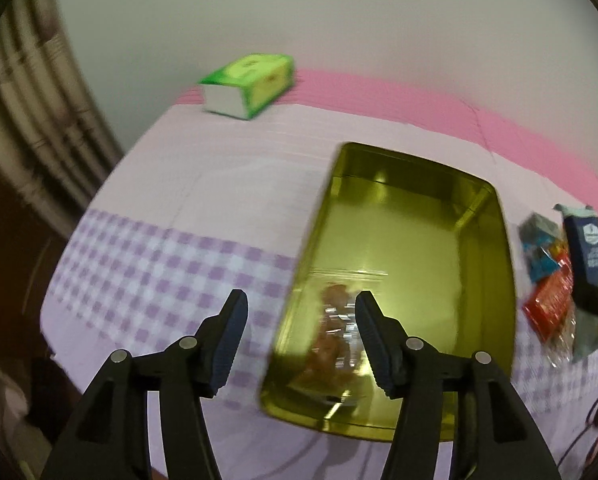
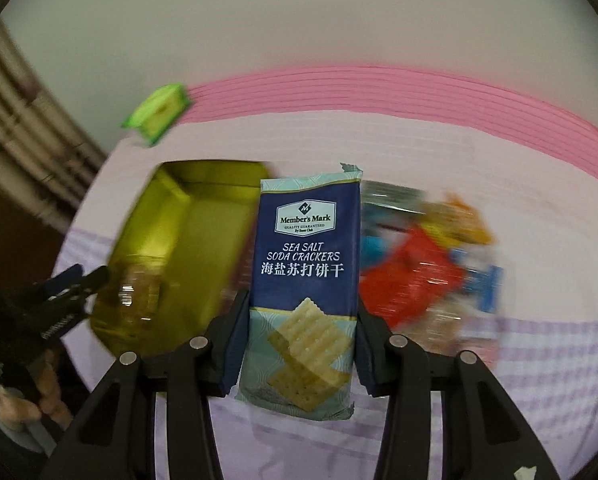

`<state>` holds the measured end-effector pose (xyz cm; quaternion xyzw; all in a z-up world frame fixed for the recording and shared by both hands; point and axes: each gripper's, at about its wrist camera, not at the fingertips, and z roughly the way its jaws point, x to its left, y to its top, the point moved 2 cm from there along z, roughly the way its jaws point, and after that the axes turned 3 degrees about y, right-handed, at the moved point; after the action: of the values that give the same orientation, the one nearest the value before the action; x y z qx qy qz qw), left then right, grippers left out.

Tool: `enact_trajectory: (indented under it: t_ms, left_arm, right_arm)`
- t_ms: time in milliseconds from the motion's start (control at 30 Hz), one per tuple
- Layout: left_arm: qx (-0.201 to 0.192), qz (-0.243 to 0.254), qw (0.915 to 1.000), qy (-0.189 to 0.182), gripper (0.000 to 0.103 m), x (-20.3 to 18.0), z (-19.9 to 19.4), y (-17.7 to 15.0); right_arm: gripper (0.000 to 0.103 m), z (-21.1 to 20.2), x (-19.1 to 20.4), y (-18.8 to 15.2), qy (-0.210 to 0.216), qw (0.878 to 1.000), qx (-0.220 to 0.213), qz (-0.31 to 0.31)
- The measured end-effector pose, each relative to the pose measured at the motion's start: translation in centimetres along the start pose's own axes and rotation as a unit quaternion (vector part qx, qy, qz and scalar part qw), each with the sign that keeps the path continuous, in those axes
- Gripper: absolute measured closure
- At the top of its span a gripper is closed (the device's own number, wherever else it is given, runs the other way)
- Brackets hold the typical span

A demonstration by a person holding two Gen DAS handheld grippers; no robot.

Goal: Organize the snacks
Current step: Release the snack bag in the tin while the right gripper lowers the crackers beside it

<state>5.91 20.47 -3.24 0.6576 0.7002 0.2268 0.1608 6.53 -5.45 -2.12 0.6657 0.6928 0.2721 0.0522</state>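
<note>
My right gripper point(image 2: 301, 320) clamps the soda cracker pack point(image 2: 305, 264), long axis along the fingers; gold tin point(image 2: 187, 240) lies left. Left gripper point(image 1: 301, 320) open, empty.

Bench covered by a cloth, with the items resting on it.

The bench point(image 1: 219, 168) wears a pale cloth with a lilac check band near its front and a pink strip along its far edge. A gold tin point(image 1: 411, 216), open-topped, sits at centre. A green tissue pack point(image 1: 251, 84) lies at 11 o'clock from the tin, well apart, on the far edge. A heap of snack packets point(image 1: 551, 280) lies at 3 o'clock, near the tin.
</note>
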Motion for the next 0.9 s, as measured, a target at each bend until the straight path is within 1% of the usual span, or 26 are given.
enact_trajectory:
  t_ms: [67, 200, 367, 667, 900]
  left_arm:
    - [0.001, -0.015, 0.9998, 0.012, 0.045, 1.1, 0.0, -0.2]
    - [0.005, -0.042, 0.9989, 0.018, 0.045, 2.7, -0.3, -0.8]
    - [0.012, -0.064, 0.9978, 0.017, 0.044, 3.8, 0.0, -1.2]
    - [0.021, -0.069, 0.9974, -0.003, 0.041, 3.7, 0.6, -1.3]
    - [0.022, -0.079, 0.9966, -0.004, 0.040, 3.9, 0.6, -1.3]
  right_arm:
    - [0.060, 0.9, 1.9, 0.3, 0.010, 1.000, 0.004, -0.009]
    - [0.060, 2.8, 5.2, 0.5, 0.026, 0.999, 0.021, -0.023]
    - [0.060, 5.3, 7.8, 0.4, 0.028, 0.998, 0.034, -0.036]
    - [0.060, 8.7, 9.5, -0.8, -0.001, 0.997, 0.060, -0.055]
    - [0.060, 9.8, 10.0, -1.3, -0.033, 0.995, 0.063, -0.072]
